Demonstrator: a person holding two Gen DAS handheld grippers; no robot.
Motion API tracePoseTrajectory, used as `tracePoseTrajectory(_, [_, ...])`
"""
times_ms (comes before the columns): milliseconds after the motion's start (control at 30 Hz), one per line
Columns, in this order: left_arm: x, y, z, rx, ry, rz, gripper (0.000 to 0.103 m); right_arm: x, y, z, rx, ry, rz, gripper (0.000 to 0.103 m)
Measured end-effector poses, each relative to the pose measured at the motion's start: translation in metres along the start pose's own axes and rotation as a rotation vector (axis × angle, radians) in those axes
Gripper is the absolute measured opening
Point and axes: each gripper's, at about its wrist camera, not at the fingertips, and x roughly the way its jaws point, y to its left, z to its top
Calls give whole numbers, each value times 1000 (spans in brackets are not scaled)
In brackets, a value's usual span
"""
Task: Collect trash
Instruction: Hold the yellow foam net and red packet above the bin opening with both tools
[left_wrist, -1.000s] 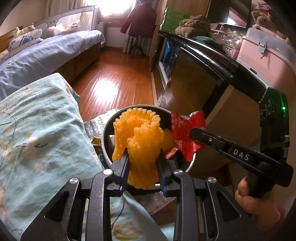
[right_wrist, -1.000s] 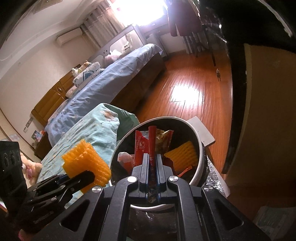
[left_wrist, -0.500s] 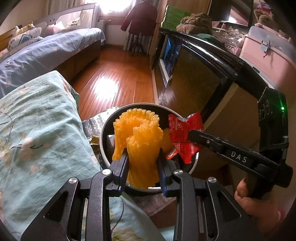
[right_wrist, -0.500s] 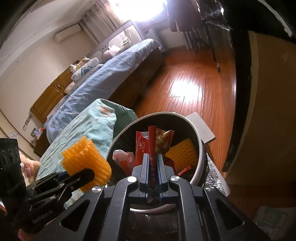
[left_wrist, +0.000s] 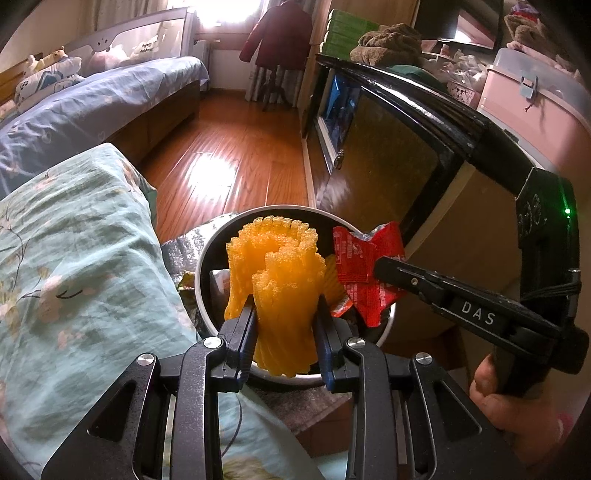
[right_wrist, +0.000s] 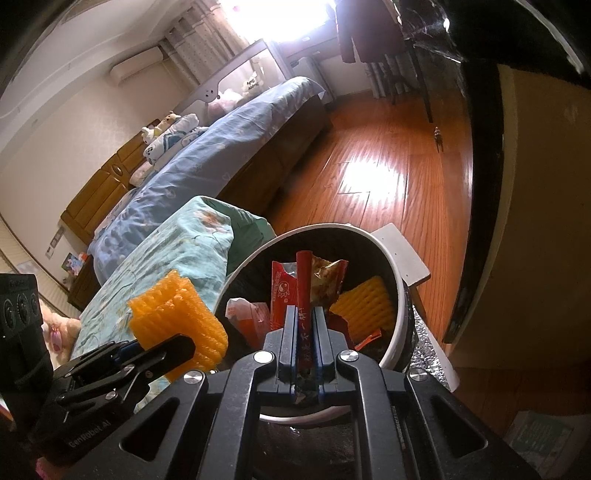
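Note:
My left gripper (left_wrist: 284, 317) is shut on an orange foam net (left_wrist: 275, 277), which it holds upright over the near rim of a round white bin (left_wrist: 280, 209) with a dark inside. My right gripper (right_wrist: 304, 314) is shut on a red snack wrapper (right_wrist: 303, 275) above the same bin (right_wrist: 369, 233). The left wrist view shows this wrapper (left_wrist: 364, 266) hanging over the bin's right side. Inside the bin lie another orange foam piece (right_wrist: 364, 306) and several snack wrappers (right_wrist: 327, 280). In the right wrist view the held net (right_wrist: 177, 310) sits left of the bin.
A floral teal pillow (left_wrist: 74, 266) presses against the bin's left side. A black-edged cabinet (left_wrist: 424, 122) stands to the right with a pink box (left_wrist: 532, 107) on top. Silver foil (right_wrist: 424, 332) and a white board (right_wrist: 402, 254) lie under the bin. Wooden floor (left_wrist: 229, 155) and a bed (left_wrist: 92, 99) lie beyond.

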Motion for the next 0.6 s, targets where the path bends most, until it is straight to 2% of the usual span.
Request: tracePoseTrajectory(600, [3,-2,-1,6,0,8,26,0,1,1,3,4,0,8])
